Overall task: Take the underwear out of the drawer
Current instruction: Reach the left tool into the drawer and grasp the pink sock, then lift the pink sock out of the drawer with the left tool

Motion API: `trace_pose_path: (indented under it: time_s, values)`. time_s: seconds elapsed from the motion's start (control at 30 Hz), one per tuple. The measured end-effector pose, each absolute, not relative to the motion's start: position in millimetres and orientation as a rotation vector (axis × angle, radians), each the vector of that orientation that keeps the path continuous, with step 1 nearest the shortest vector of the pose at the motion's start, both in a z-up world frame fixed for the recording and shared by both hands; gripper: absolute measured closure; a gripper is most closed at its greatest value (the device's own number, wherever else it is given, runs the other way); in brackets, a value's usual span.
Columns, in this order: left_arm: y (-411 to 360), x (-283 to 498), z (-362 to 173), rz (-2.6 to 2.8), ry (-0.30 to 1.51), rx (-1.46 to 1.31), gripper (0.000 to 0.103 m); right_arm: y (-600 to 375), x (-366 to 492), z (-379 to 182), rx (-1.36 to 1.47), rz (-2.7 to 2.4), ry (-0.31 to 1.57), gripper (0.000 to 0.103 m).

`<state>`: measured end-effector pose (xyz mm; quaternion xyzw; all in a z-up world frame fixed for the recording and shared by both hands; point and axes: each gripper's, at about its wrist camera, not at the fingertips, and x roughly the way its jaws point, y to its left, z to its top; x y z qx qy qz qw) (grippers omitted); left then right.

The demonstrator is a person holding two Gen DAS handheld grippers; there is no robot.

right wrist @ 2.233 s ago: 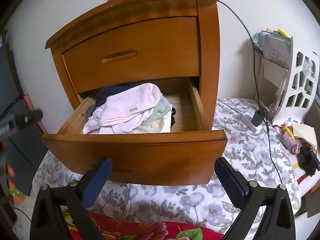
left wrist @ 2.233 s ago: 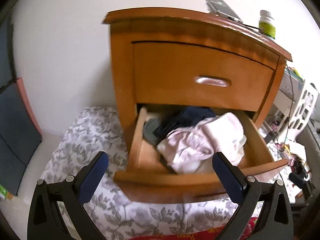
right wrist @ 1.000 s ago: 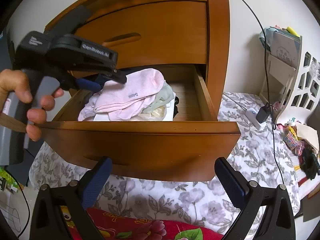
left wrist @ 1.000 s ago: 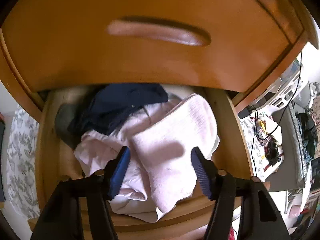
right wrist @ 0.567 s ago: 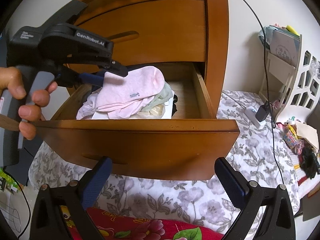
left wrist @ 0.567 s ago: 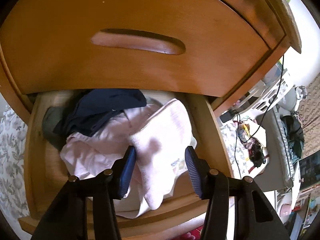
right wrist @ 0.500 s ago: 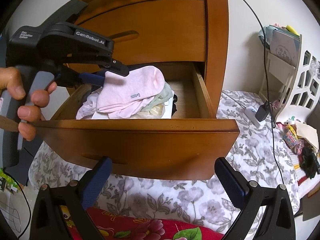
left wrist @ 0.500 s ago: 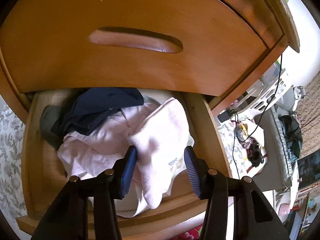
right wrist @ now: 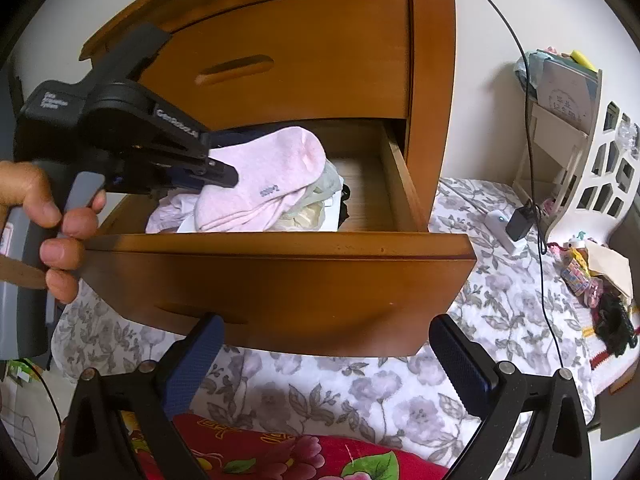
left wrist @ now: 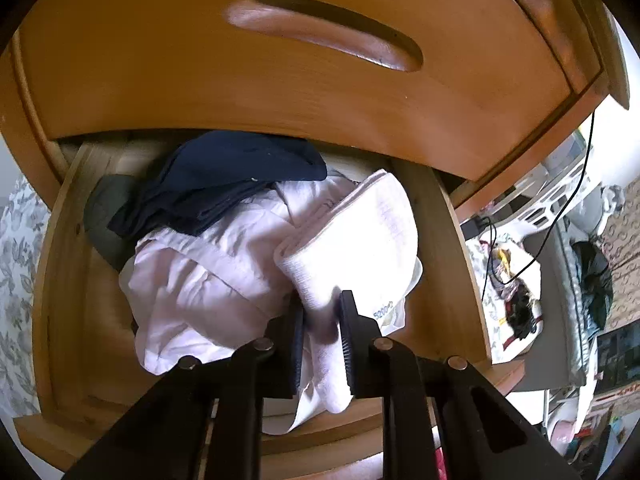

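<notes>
The lower drawer [left wrist: 448,248] of the wooden nightstand stands pulled out, its front [right wrist: 280,280] facing me. It holds a heap of clothes: a pink sock [left wrist: 360,232] on top, a pale pink garment [left wrist: 200,280] beneath and a navy garment [left wrist: 224,176] at the back. My left gripper [left wrist: 320,300] is shut on the near end of the pink sock [right wrist: 272,176]. In the right wrist view a hand [right wrist: 48,216] holds that left gripper [right wrist: 228,176] over the drawer's left side. My right gripper [right wrist: 326,322] hangs open below the drawer front, holding nothing.
The shut upper drawer [left wrist: 280,80] overhangs the back of the heap. A floral bedsheet [right wrist: 500,300] lies under and right of the nightstand, with a charger [right wrist: 520,224] and cable on it. A white rack [right wrist: 592,152] stands at right. Red fabric [right wrist: 280,456] lies below.
My left gripper came in from outside the drawer, straddled the pink sock and has closed on it. The right gripper has stayed open in front of the drawer.
</notes>
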<state>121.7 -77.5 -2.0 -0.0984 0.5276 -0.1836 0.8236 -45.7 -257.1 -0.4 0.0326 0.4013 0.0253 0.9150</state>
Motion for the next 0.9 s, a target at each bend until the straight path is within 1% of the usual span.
trace_pose_path:
  time_s: [0.1,0.2,0.5,0.7,0.9]
  values:
    - [-74,115,1,-0.397,1.089,-0.224,0.091,-256,-46,-1,0.06,0.049,0.828,0.0]
    - [-70,109,9,-0.424,1.047,-0.256,0.092,-256,-47,0,0.056,0.041,0.828,0.0]
    - [-57,94,32,-0.479,0.938,-0.333,0.093,-255,-51,7,0.042,0.024,0.82,0.0]
    - [-25,89,50,-0.455,0.87,-0.396,0.093,-252,-56,12,0.032,0.019,0.814,0.0]
    - [7,64,76,-0.436,0.773,-0.434,0.093,-248,-60,18,0.022,0.017,0.807,0.0]
